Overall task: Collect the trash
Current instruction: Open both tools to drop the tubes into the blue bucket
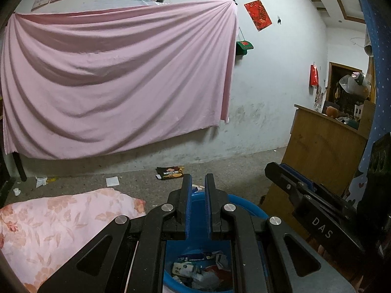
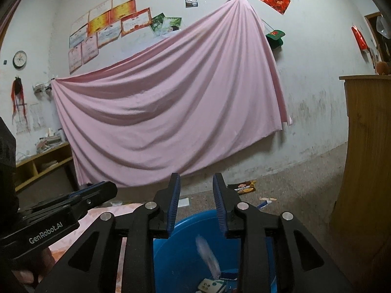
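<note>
Trash (image 1: 200, 268) — wrappers, cartons — piled in blue bin (image 2: 180, 251), blurred scrap (image 2: 207, 254) mid-air

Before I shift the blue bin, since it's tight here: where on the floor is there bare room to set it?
Bare floor runs between the snack wrapper and the wooden cabinet, along the wall. It is crowded near the floral bedding, with paper scraps strewn beside it, and around the blue bin itself.

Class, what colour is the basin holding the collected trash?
Blue; the basin shows best in the right wrist view.
</note>
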